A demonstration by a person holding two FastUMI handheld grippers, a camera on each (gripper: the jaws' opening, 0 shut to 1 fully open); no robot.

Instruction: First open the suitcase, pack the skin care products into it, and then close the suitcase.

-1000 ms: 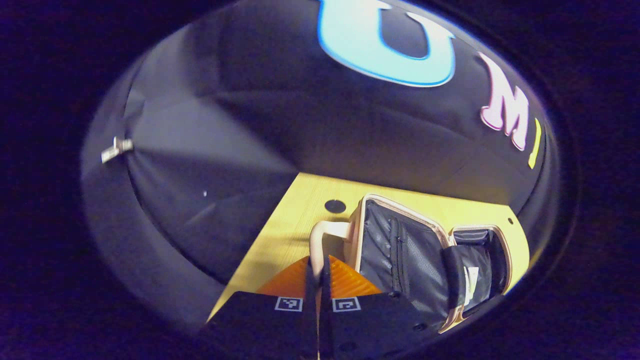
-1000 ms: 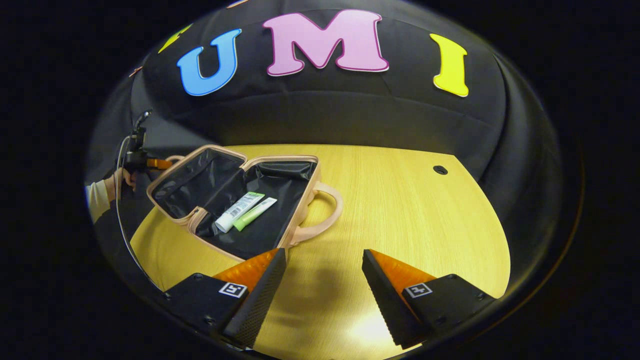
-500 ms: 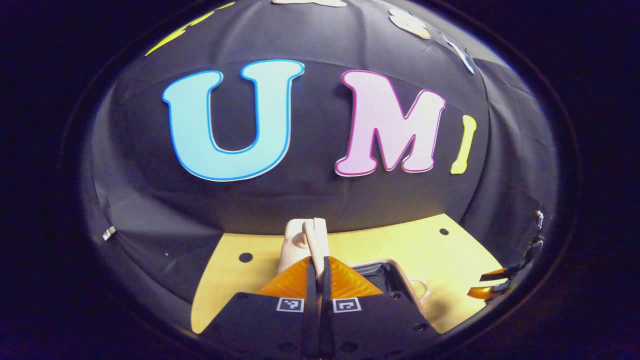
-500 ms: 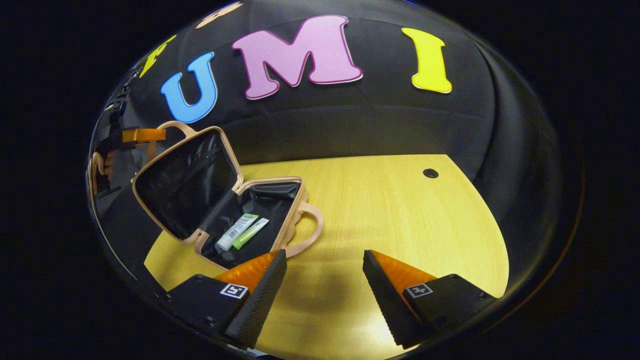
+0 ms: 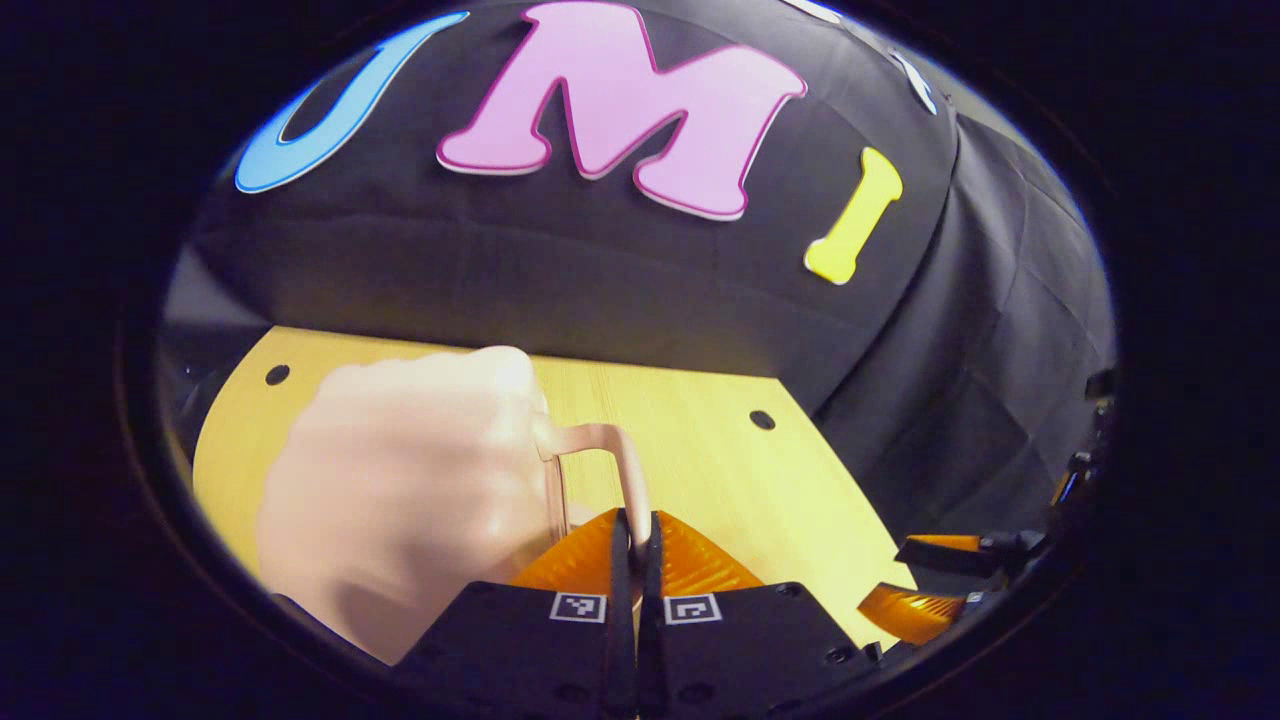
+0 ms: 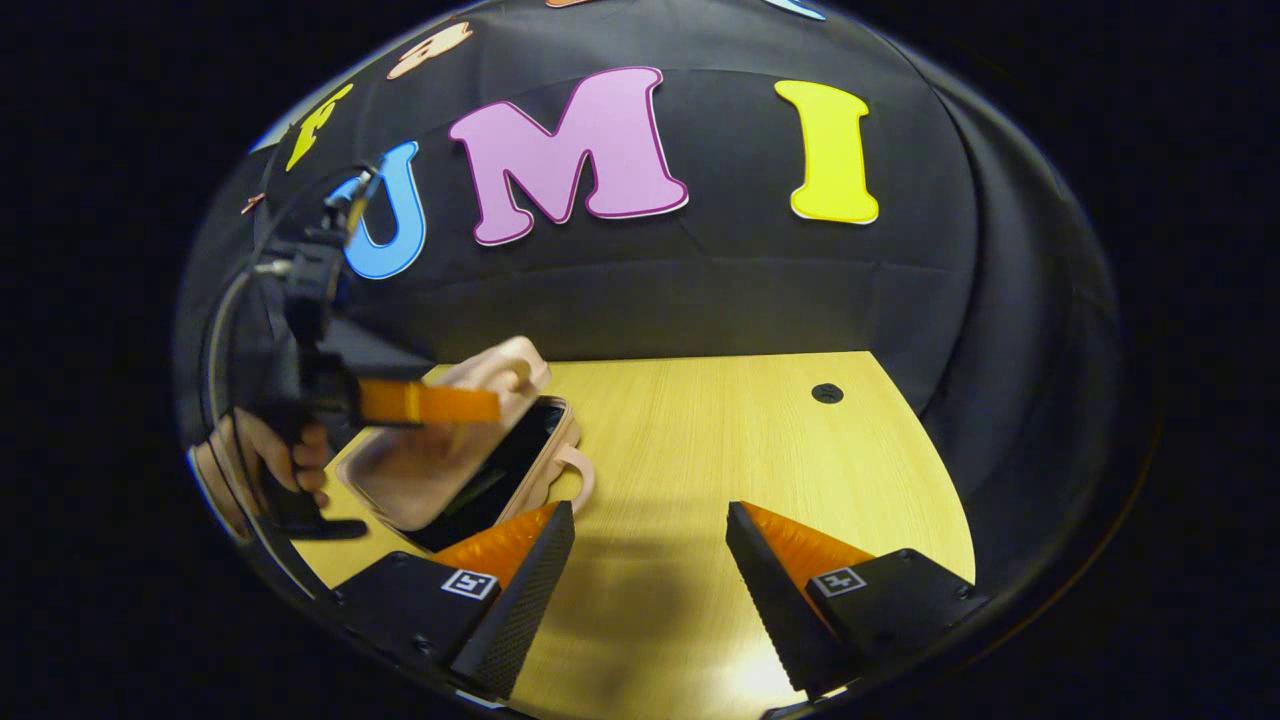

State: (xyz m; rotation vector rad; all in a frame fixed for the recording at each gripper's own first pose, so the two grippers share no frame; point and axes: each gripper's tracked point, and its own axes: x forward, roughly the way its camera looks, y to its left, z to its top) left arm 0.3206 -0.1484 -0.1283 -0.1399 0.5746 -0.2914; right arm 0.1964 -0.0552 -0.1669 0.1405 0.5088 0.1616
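The suitcase lies on the near left part of the wooden table, seen from the right gripper view. Its lid is tilted partway down over the base, with a dark gap open along the front edge. Contents cannot be made out through that gap. In the left gripper view the lid's pale outer shell sits just left of the fingers. The left gripper has its jaws pinched together on the lid handle, both fingers pressing the loop. A hand holds this gripper at the table's left edge. The right gripper hovers over bare tabletop near the suitcase, jaws wide apart and holding nothing.
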